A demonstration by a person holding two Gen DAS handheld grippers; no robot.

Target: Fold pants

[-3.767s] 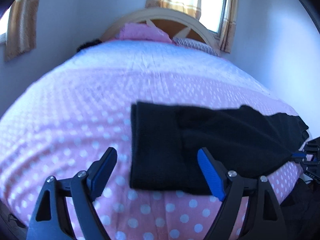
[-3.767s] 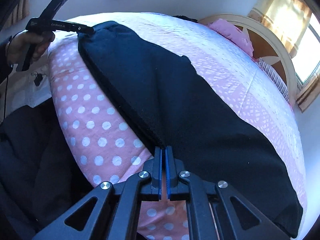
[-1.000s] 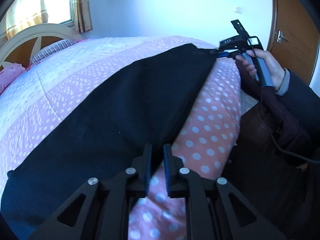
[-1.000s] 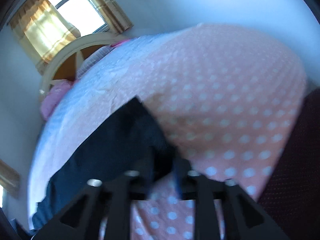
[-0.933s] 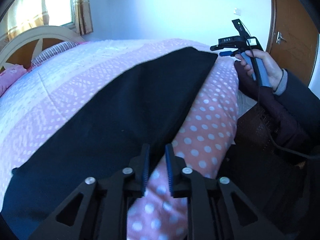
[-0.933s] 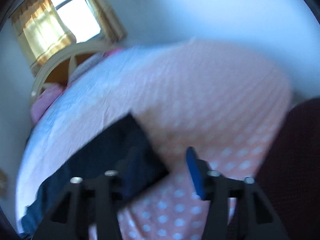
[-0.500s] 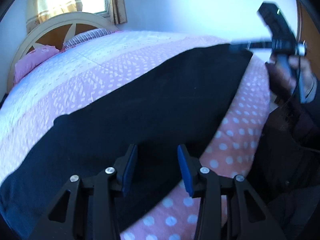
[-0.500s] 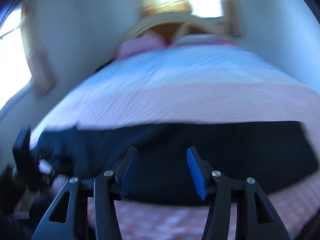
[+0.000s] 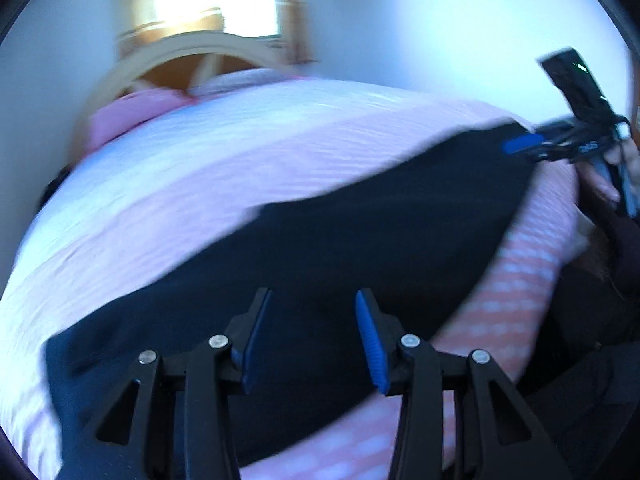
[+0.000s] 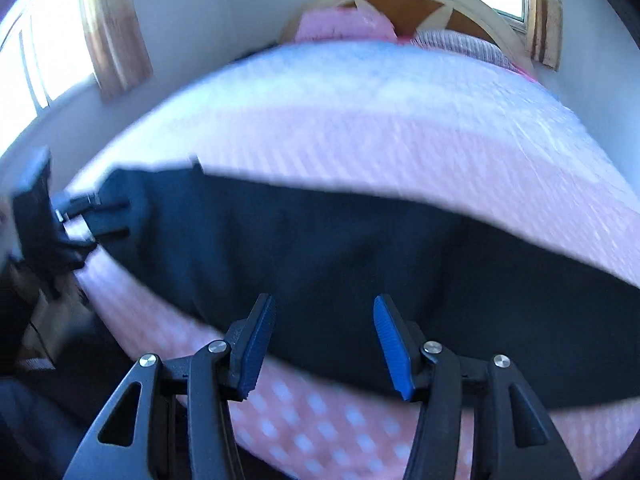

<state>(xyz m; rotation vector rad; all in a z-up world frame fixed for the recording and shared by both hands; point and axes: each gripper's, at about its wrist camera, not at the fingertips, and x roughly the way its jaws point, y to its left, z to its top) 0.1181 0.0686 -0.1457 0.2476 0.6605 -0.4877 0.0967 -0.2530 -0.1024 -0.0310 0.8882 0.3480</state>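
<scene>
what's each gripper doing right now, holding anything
Left gripper: open, holding nothing, jaws spread above the black pants.
Right gripper: open, holding nothing, jaws spread over the pants' near edge.

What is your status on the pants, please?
Left gripper open, right gripper open, both empty. Pants flat across bed, not yet folded. Nothing in the way.

The dark pants (image 9: 328,248) lie flat in a long band directly beneath the left gripper (image 9: 312,340), stretching rightward.
</scene>
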